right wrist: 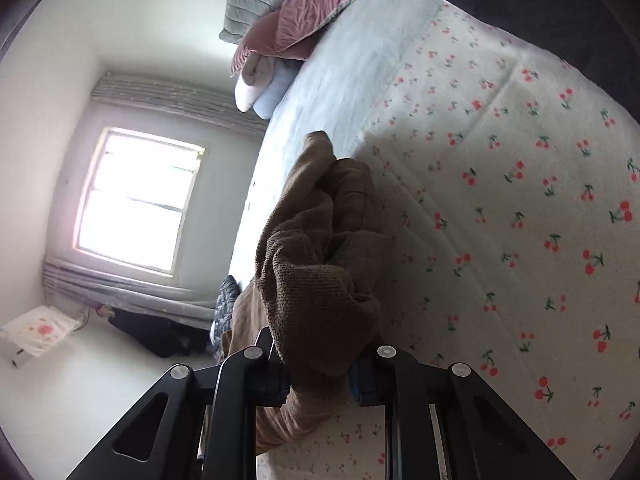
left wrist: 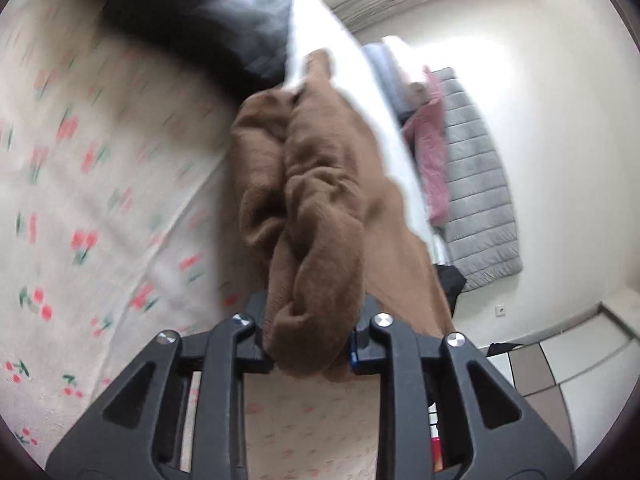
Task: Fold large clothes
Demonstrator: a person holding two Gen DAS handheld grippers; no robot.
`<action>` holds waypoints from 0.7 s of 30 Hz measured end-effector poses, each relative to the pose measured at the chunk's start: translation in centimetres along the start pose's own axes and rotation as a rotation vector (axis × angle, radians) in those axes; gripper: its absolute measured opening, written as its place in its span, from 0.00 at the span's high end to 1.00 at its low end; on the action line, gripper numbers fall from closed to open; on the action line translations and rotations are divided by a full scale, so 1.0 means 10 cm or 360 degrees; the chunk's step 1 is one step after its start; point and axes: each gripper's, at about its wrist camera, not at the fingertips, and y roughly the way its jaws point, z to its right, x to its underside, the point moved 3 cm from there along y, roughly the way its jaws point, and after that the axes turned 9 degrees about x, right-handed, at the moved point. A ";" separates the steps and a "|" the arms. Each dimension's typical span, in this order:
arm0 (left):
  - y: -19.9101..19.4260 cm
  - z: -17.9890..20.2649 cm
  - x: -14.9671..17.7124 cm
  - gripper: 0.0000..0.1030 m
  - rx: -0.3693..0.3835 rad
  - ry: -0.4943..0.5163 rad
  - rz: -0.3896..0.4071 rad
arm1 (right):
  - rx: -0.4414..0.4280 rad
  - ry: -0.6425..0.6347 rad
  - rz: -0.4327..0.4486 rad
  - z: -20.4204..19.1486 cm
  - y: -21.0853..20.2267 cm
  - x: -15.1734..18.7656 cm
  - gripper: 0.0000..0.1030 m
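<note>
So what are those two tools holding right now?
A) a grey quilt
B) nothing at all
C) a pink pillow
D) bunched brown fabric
D: bunched brown fabric is pinched in the left tool, and the right tool grips it too, above the cherry-print bedcover.

Left hand-held gripper (left wrist: 310, 344) and right hand-held gripper (right wrist: 320, 372), each clamped tight on bunched brown garment (left wrist: 316, 200)

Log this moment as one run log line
left gripper: shut on brown garment | right gripper: shut on brown garment | garment bunched above cherry-print sheet
</note>
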 end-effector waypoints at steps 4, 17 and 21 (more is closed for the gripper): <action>0.06 -0.12 0.13 0.54 -0.0160 0.0132 0.0030 | 0.0162 0.0059 -0.0071 0.46 0.23 0.15 0.59; -0.24 1.03 0.79 0.07 -0.0963 0.0701 0.0118 | 0.0727 -0.0890 0.0529 -0.86 -0.92 1.18 0.08; -0.12 1.22 1.21 0.01 -0.1041 0.0865 0.0042 | 0.0787 -0.1112 0.0457 -0.98 -0.81 1.78 0.08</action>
